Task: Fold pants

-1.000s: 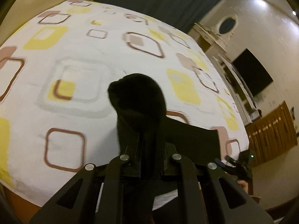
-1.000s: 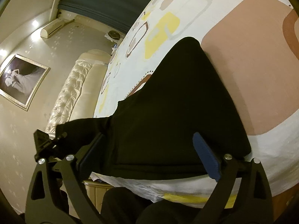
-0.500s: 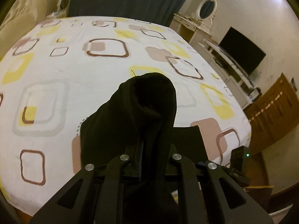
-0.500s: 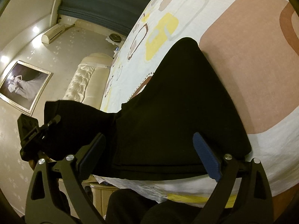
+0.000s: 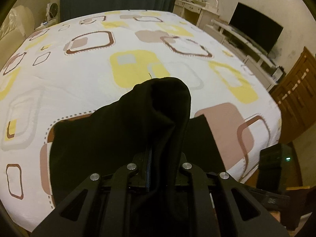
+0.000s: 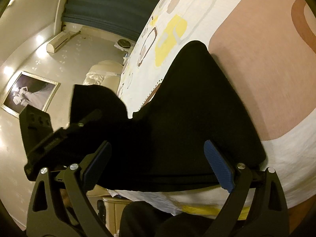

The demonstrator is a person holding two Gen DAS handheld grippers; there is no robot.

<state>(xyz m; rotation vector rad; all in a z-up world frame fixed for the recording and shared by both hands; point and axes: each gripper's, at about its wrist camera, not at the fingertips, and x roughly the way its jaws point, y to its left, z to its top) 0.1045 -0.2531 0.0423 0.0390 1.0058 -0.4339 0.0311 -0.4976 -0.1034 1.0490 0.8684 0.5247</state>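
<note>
Black pants [image 6: 197,118] on the bed [image 6: 256,69] — right gripper [image 6: 158,162] jaws spread wide

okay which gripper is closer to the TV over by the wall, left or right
Cannot tell: the TV shows only in the left wrist view, far across the bed from the left gripper, which is shut on the black pants. The right gripper's view shows none.

The pants [image 5: 110,138] are matt black cloth, soft and thickly folded. The bed sheet [image 5: 79,83] is smooth printed cotton-like cloth. The left gripper [image 5: 158,169] has matt black plastic arms with bright metal rivets. The right gripper [image 6: 158,162] carries ribbed blue rubber-like pads [image 6: 219,167]. The cabinet [image 5: 296,98], right of frame, is varnished wood.
</note>
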